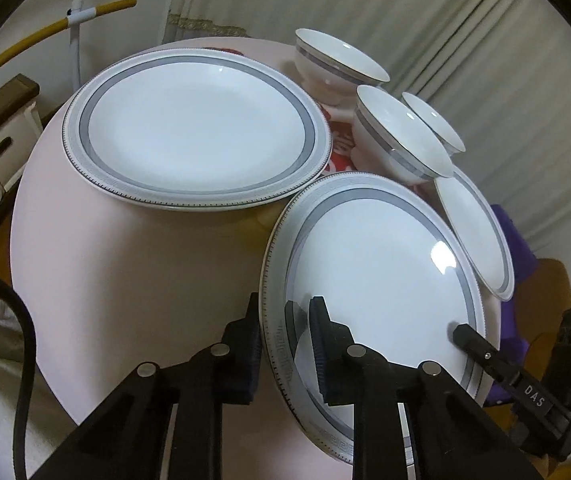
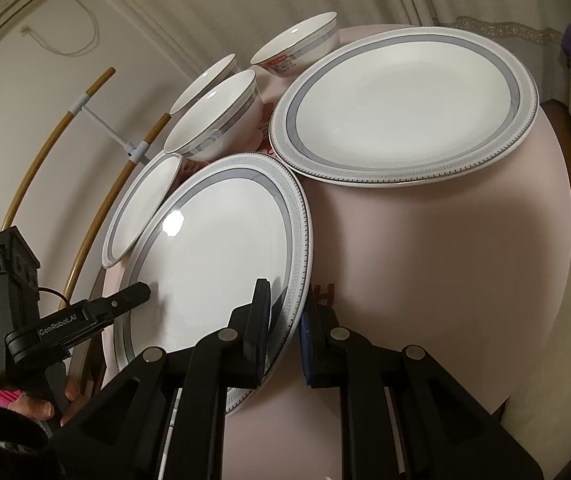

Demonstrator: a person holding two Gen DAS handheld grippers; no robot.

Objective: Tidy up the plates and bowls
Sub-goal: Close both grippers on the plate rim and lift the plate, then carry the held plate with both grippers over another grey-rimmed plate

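A large white plate with a grey band (image 1: 373, 276) (image 2: 221, 248) is held above the pink round table (image 1: 133, 272) (image 2: 425, 264). My left gripper (image 1: 285, 344) is shut on its left rim. My right gripper (image 2: 285, 328) is shut on its opposite rim, and its finger shows in the left wrist view (image 1: 481, 350). A second large plate (image 1: 197, 132) (image 2: 405, 108) lies flat further back. A small plate (image 1: 477, 236) (image 2: 141, 208) sits beside the held plate. Three bowls (image 1: 401, 140) (image 2: 217, 116) stand at the back.
Curtains hang behind the table. A yellow curved rail with a white bracket (image 1: 49, 28) (image 2: 97, 116) stands beside the table. A purple object (image 1: 513, 260) lies beyond the table's edge. White boxes (image 1: 1, 152) sit on the floor at left.
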